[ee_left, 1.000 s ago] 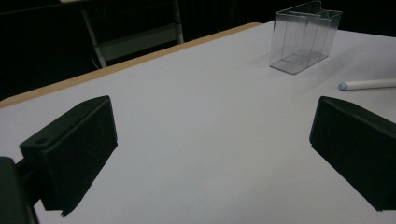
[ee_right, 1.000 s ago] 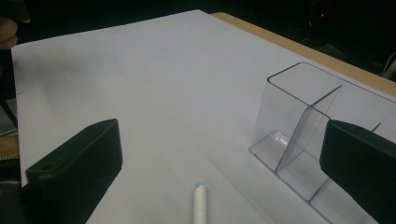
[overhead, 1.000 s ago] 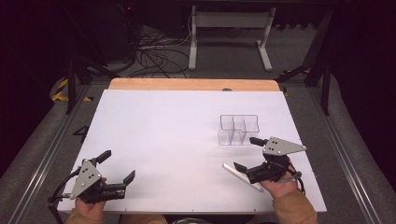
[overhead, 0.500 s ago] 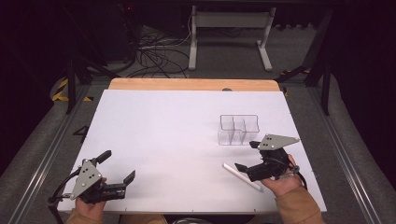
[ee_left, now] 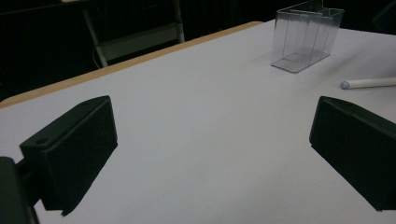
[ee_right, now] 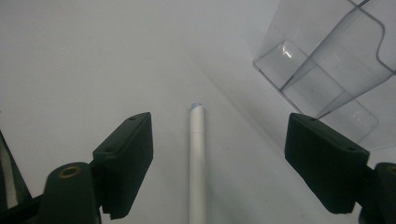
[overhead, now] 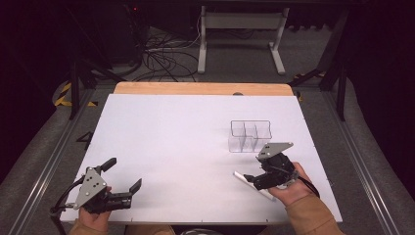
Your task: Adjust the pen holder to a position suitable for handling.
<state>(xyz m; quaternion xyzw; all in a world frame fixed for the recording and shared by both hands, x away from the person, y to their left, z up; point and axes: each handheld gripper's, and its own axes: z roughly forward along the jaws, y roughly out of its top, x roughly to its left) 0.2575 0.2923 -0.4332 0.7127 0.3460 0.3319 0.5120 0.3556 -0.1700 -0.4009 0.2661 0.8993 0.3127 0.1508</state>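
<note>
Slim white cylindrical pen (ee_right: 196, 163) with a pale blue tip lies flat on the white table (overhead: 186, 142), between the closing, not-yet-touching jaws of the right gripper (ee_right: 219, 161); left gripper (ee_left: 210, 149) open.

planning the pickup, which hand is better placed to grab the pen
Right: the right gripper has been closing around the pen, pads not touching yet. The left gripper sits open, far across the table.

The room is dark. A white surface (overhead: 171, 147) with a wooden edge (overhead: 200, 88) stands on grey floor (overhead: 44, 147); cables (overhead: 161, 56) and a white metal frame (overhead: 240, 29) lie behind.
</note>
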